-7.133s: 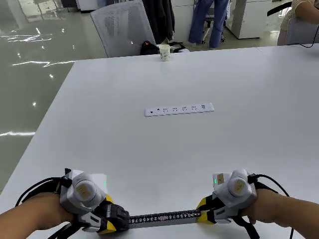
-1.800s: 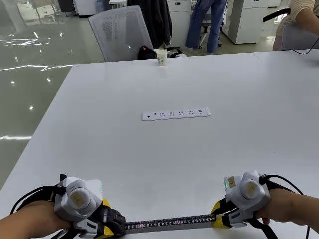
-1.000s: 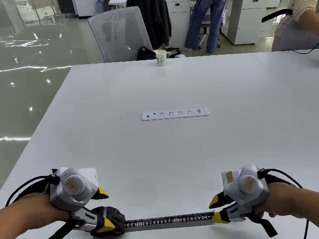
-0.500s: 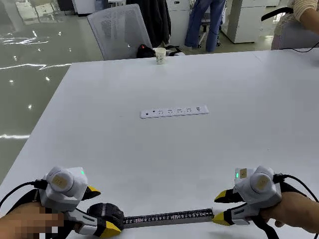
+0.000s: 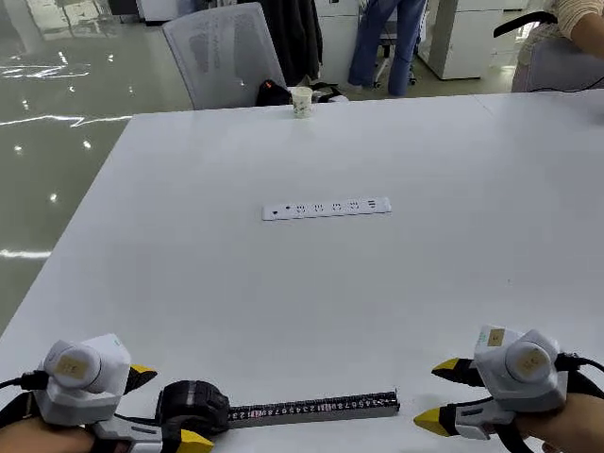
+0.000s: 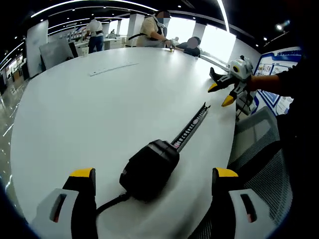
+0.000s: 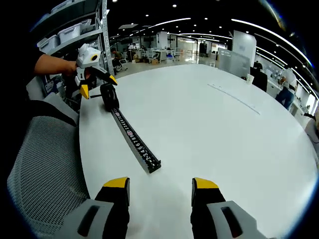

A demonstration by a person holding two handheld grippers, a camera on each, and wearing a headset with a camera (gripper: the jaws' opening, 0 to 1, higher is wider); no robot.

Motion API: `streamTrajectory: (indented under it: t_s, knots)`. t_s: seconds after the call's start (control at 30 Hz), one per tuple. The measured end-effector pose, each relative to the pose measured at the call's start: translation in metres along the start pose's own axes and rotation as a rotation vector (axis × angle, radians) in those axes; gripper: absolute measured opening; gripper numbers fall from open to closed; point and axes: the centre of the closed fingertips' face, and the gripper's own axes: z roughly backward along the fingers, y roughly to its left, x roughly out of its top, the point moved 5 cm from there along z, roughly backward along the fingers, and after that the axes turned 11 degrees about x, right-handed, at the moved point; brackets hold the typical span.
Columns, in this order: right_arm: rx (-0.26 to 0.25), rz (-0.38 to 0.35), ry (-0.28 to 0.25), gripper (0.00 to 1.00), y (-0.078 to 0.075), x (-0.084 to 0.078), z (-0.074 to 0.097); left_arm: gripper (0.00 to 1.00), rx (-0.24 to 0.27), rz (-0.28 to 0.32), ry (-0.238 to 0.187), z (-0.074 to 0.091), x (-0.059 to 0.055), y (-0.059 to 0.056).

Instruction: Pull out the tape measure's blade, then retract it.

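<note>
The black tape measure case (image 5: 193,406) lies at the near edge of the white table (image 5: 311,293), with its blade (image 5: 311,409) pulled out flat to the right and ending in a hook (image 5: 394,403). My left gripper (image 5: 171,407) is open, its yellow fingertips standing wide on either side of the case (image 6: 149,167) without touching it. My right gripper (image 5: 434,393) is open too, a short way right of the hook. In the right gripper view the blade (image 7: 134,142) runs from the case (image 7: 108,97) toward my open right gripper (image 7: 160,184), stopping short of it.
A white power strip (image 5: 326,207) lies mid-table. A paper cup (image 5: 301,101) stands at the far edge, with a grey chair (image 5: 222,52) and standing people behind it. A grey mesh chair (image 7: 45,159) sits at the near table edge.
Both grippers have opened and let go. The right one has drawn back to the right off the blade's end, the left one back off the case. The blade stays extended on the table.
</note>
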Motion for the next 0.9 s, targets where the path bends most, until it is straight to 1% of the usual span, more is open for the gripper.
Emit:
streamTrajectory:
  t_s: [0.03,0.07,0.1,0.13,0.17,0.2,0.27,0.3,0.33,0.37,0.4,0.43,0.53,0.63,0.7,0.73,0.77,0.8,0.83,0.9]
  knots:
    - [-0.003,-0.001,-0.002,0.50,0.000,-0.001,0.001,0.96,0.003,0.004,0.000,0.000,-0.001,0.000]
    - [-0.017,-0.011,-0.004,0.52,0.001,-0.004,0.004,0.99,0.016,0.025,-0.007,0.001,-0.002,0.002]
    - [-0.023,-0.024,-0.009,0.54,0.002,-0.005,0.006,0.99,0.013,0.031,-0.019,0.003,-0.002,0.003]
    - [-0.028,-0.034,-0.013,0.56,0.003,-0.006,0.007,0.99,0.019,0.033,-0.042,0.004,-0.001,0.004]
    - [-0.032,-0.035,-0.017,0.57,0.004,-0.009,0.010,0.99,0.045,0.025,-0.076,0.005,0.000,0.008]
    - [-0.037,-0.038,-0.019,0.58,0.004,-0.010,0.013,0.99,0.064,0.013,-0.086,0.007,-0.001,0.010]
    - [-0.045,-0.051,-0.028,0.59,0.005,-0.014,0.017,0.99,0.090,0.012,-0.087,0.010,-0.004,0.014]
    - [-0.049,-0.055,-0.033,0.60,0.005,-0.015,0.019,0.99,0.126,0.007,-0.090,0.011,-0.005,0.019]
    - [-0.052,-0.056,-0.039,0.61,0.005,-0.018,0.022,0.99,0.178,0.000,-0.075,0.013,-0.009,0.026]
    - [-0.053,-0.056,-0.042,0.61,0.005,-0.019,0.024,0.99,0.169,0.012,-0.076,0.014,-0.009,0.026]
    - [-0.048,-0.051,-0.046,0.62,0.006,-0.021,0.025,0.99,0.165,0.039,-0.103,0.017,-0.008,0.026]
    - [-0.044,-0.046,-0.048,0.65,0.006,-0.023,0.026,0.99,0.160,0.055,-0.115,0.019,-0.008,0.026]
    - [-0.061,-0.050,-0.038,0.71,0.004,-0.030,0.031,0.99,0.163,0.065,-0.124,0.025,-0.013,0.029]
    - [-0.089,-0.067,-0.030,0.71,0.002,-0.036,0.039,0.99,0.158,0.081,-0.125,0.028,-0.018,0.030]
    - [-0.097,-0.085,-0.049,0.72,0.004,-0.036,0.046,0.99,0.163,0.090,-0.134,0.032,-0.021,0.030]
    - [-0.106,-0.100,-0.056,0.74,0.003,-0.037,0.049,0.99,0.181,0.098,-0.152,0.036,-0.020,0.030]
    - [-0.109,-0.111,-0.058,0.76,0.003,-0.038,0.051,0.99,0.179,0.097,-0.161,0.038,-0.021,0.030]
    - [-0.103,-0.120,-0.062,0.78,0.004,-0.040,0.052,0.99,0.172,0.105,-0.162,0.039,-0.021,0.028]
    - [-0.104,-0.130,-0.068,0.80,0.005,-0.041,0.055,0.99,0.168,0.114,-0.149,0.040,-0.024,0.028]
    - [-0.112,-0.138,-0.073,0.83,0.006,-0.043,0.059,0.99,0.174,0.106,-0.139,0.041,-0.028,0.028]
